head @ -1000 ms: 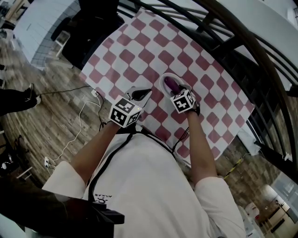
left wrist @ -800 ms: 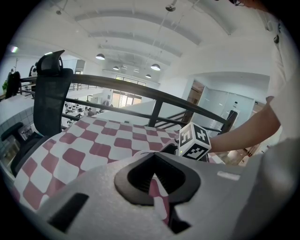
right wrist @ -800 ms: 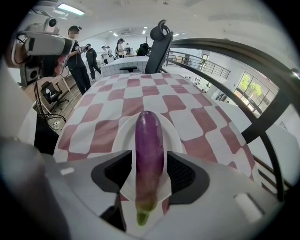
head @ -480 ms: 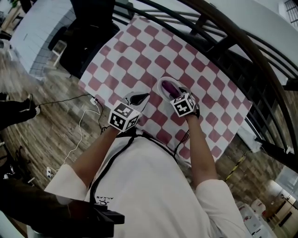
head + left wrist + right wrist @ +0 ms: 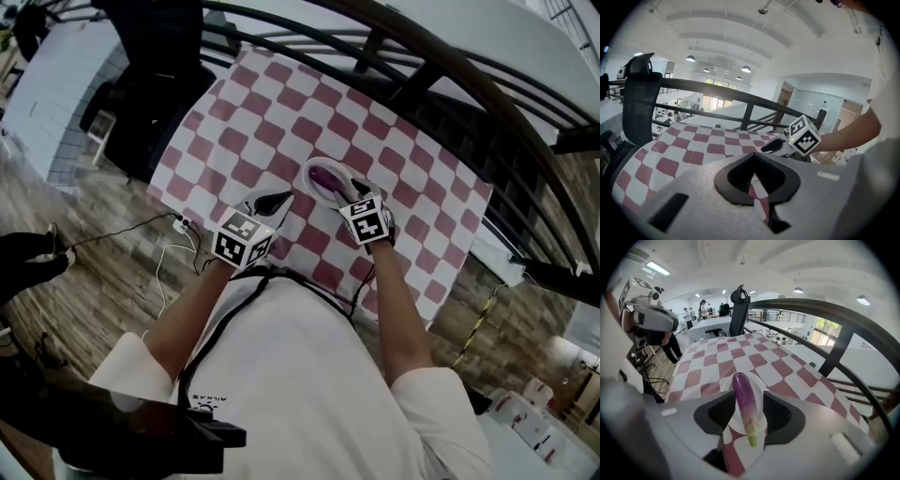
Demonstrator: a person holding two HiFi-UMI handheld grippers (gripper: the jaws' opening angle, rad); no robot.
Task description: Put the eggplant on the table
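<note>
A purple eggplant [image 5: 745, 404] with a green tip lies lengthwise between the jaws of my right gripper [image 5: 749, 393], over a small white plate [image 5: 758, 384]. The jaws have just been closing, and the pads now press on its sides. In the head view the eggplant [image 5: 326, 173] and the plate [image 5: 309, 183] show just ahead of the right gripper [image 5: 349, 192], above the red-and-white checked table [image 5: 281, 103]. My left gripper [image 5: 279, 199] hovers beside it to the left, above the table's near edge. It is shut [image 5: 753, 158] with nothing in it.
A black railing [image 5: 441, 66] curves round the far side of the table. A black office chair [image 5: 640, 103] stands at the table's left end. White cables [image 5: 169, 253] lie on the wooden floor at the near left.
The right gripper has risen a little over the plate, with the eggplant between its jaws. The left gripper has hardly moved.
</note>
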